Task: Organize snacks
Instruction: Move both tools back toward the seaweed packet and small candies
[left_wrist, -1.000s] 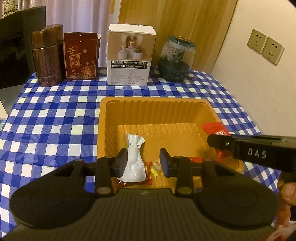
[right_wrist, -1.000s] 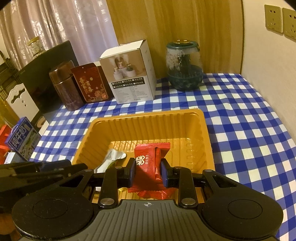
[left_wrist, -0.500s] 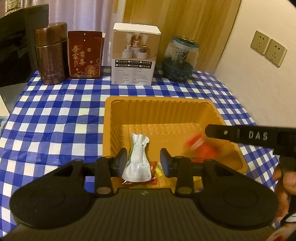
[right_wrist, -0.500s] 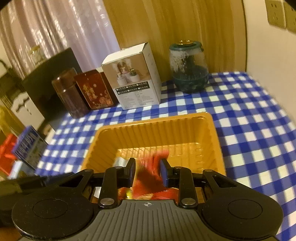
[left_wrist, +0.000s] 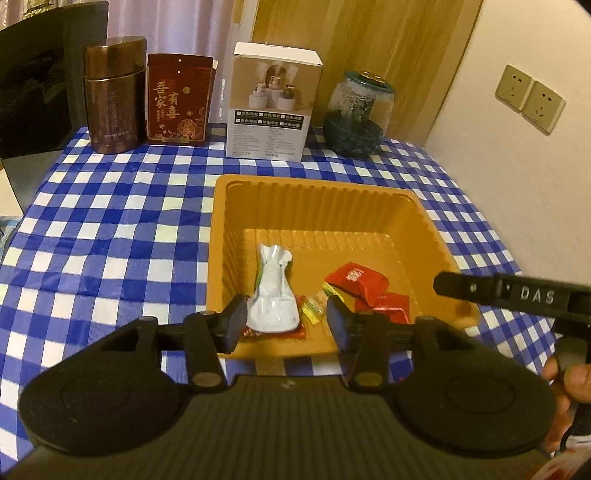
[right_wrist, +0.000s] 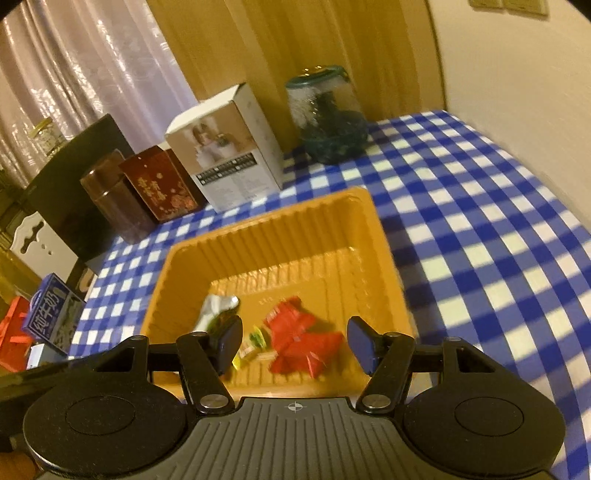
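Observation:
An orange tray (left_wrist: 314, 186) (right_wrist: 269, 218) sits on the blue checked tablecloth. In it lie a white packet (left_wrist: 273, 295) (right_wrist: 216, 308), red packets (left_wrist: 356, 280) (right_wrist: 299, 339) and small yellow candies (left_wrist: 314, 306) (right_wrist: 255, 341). My left gripper (left_wrist: 286, 321) hovers over the tray's near edge; its jaws are opening, and the white packet lies below them, not pressed. My right gripper (right_wrist: 295, 338) hangs above the red packets with its jaws opening and nothing between them. One of its fingers (left_wrist: 517, 295) reaches in over the tray's right rim.
Along the back stand a brown canister (left_wrist: 112, 107), a red box (left_wrist: 177, 103), a white carton (left_wrist: 273, 107) and a glass jar (left_wrist: 358, 114). The wall with sockets (left_wrist: 530, 98) borders the right. A blue milk carton (right_wrist: 50, 317) sits off the table's left. A hand (left_wrist: 565, 384) holds the right gripper.
The right gripper let go of the red packet, which dropped into the tray beside the others. Both grippers' jaws widened. The right view tilted and shifted.

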